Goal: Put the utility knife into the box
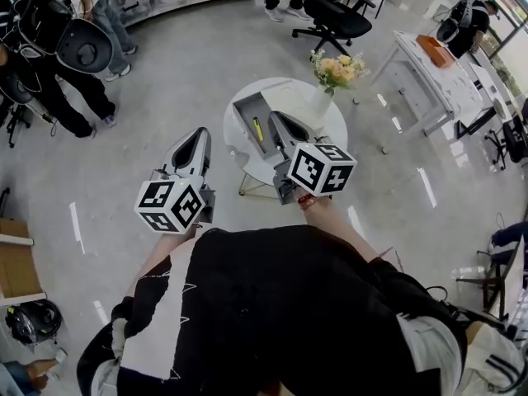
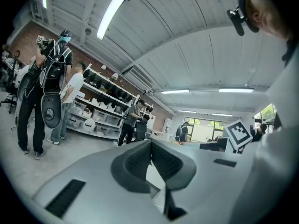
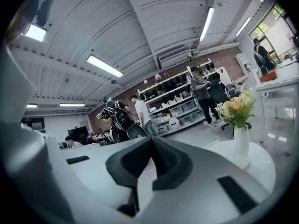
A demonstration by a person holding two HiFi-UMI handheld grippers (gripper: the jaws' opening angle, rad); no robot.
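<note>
Both jaws together, empty; utility knife (image 1: 257, 129) lies in box (image 1: 245, 118), near right gripper (image 1: 276, 124).

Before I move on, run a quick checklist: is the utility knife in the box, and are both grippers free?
1. Utility knife inside the box: ok, it lies on the box floor.
2. Right hand-held gripper empty: ok, jaws together, nothing between them.
3. Left hand-held gripper empty: ok, jaws together.
4. Box resting on the round table: ok.
5. Vase of flowers upright, apart from the box: ok.
</note>
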